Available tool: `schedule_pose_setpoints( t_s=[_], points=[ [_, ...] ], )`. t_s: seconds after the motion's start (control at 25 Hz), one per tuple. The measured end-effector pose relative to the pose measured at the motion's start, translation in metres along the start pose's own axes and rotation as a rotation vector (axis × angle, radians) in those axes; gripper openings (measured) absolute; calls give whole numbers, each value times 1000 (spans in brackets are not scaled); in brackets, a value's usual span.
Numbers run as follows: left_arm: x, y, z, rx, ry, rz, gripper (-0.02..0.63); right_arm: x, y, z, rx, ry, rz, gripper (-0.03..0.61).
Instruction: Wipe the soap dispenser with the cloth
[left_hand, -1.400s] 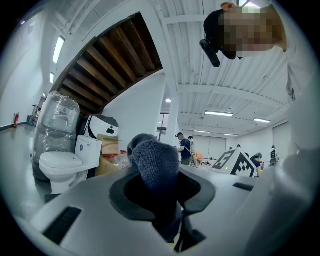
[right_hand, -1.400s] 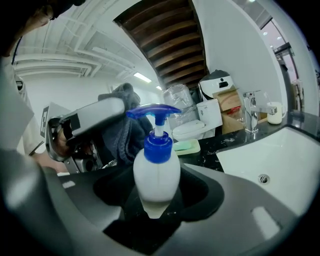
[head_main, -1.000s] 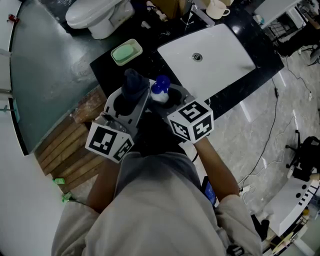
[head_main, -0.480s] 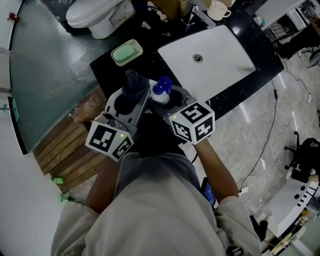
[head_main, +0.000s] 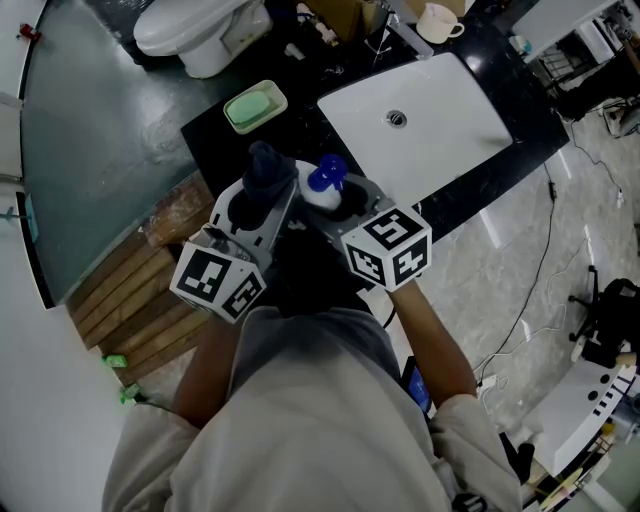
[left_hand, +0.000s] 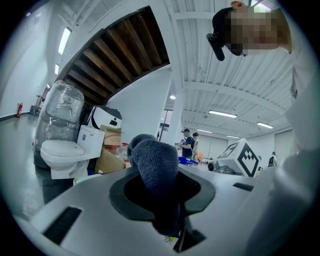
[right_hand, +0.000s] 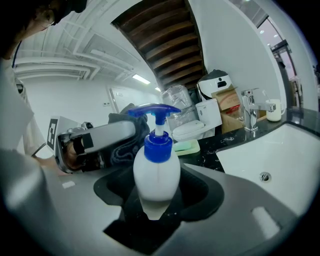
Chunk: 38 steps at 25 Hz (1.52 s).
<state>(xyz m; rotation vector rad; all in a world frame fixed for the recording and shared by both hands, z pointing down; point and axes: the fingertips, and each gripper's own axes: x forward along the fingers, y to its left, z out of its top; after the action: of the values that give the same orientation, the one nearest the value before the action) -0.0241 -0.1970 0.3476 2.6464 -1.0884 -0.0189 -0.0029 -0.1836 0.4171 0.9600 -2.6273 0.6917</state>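
My right gripper (right_hand: 156, 200) is shut on a white soap dispenser (right_hand: 156, 175) with a blue pump top (head_main: 324, 176), held upright above the black counter. My left gripper (left_hand: 160, 200) is shut on a bunched dark blue-grey cloth (left_hand: 156, 167), which sticks out past the jaws. In the head view the cloth (head_main: 264, 172) sits just left of the dispenser, close beside it; whether they touch I cannot tell. The right gripper view shows the left gripper (right_hand: 95, 142) with the cloth (right_hand: 131, 135) behind and left of the bottle.
A white sink basin (head_main: 420, 125) lies right of the dispenser on the black counter (head_main: 210, 135). A green soap dish (head_main: 253, 105) sits at the counter's far left, a tap (right_hand: 248, 112) and a cup (head_main: 436, 20) at the back. A white toilet (head_main: 195, 30) stands beyond.
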Motion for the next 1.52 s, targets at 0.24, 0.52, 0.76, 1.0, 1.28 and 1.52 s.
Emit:
schedule_pose_setpoints(
  t_s=[0.24, 0.52, 0.76, 1.0, 1.28, 1.52],
  points=[
    [-1, 5, -5, -7, 11, 13, 98, -1, -1, 0, 2, -2, 0, 256],
    [-3, 9, -10, -13, 15, 23, 98, -2, 0, 0, 3, -6, -4, 256],
    [-6, 13, -18, -15, 19, 25, 98, -2, 1, -1, 0, -6, -7, 256],
    [-8, 16, -28, -30, 39, 33, 98, -4, 1, -2, -4, -8, -7, 256],
    [-11, 21, -41, -40, 75, 43, 98, -4, 2, -1, 5, -9, -8, 256],
    [-14, 25, -49, -47, 91, 51, 99, -3, 3, -1, -1, -8, -10, 256]
  ],
)
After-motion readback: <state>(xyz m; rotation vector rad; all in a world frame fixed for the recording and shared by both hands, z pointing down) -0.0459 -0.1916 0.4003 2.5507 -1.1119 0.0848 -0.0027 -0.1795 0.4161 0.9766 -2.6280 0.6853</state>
